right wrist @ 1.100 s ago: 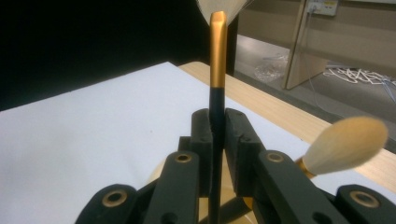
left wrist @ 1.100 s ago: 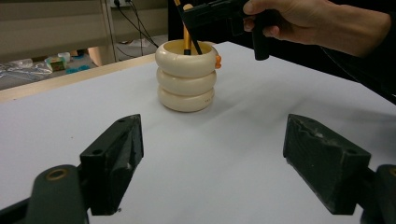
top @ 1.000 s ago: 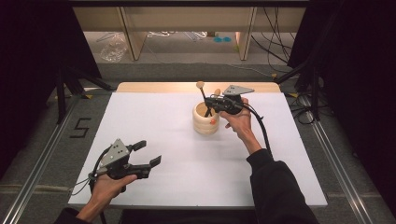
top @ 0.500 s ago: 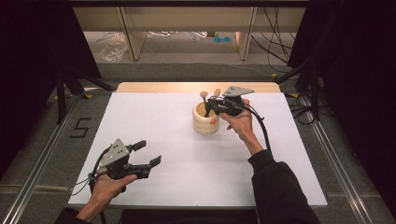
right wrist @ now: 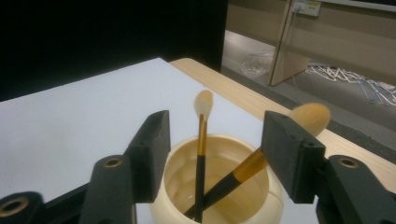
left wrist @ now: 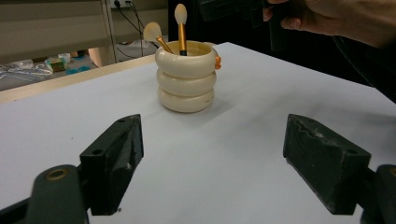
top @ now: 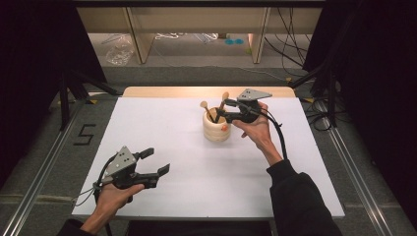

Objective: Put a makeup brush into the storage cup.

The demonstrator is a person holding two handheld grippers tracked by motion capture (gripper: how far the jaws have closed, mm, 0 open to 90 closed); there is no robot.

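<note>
A cream ribbed holder (top: 217, 131) (left wrist: 186, 77) (right wrist: 219, 186) stands at the back middle of the white table (top: 206, 182). Two makeup brushes lean inside it: a thin one with a small pale head (top: 203, 104) (right wrist: 203, 103) (left wrist: 180, 14) and a thicker one with a tan head (top: 225, 96) (right wrist: 310, 116) (left wrist: 152, 31). My right gripper (top: 222, 112) (right wrist: 217, 133) hovers open over the holder's rim, its jaws either side of the brushes without touching them. Near the front left corner, my left gripper (top: 156, 161) (left wrist: 214, 135) is open and empty, pointing at the holder.
A wooden strip (top: 162, 91) runs along the table's far edge. Beyond it stand shelf legs (top: 139, 34) and cables on the floor. Metal rails (top: 44, 167) flank the table, and a "5" mark (top: 84, 134) lies on the left floor.
The thin brush has dropped from high above the holder down into it. My right gripper has sunk with it and now stands open. The left gripper has stayed put.
</note>
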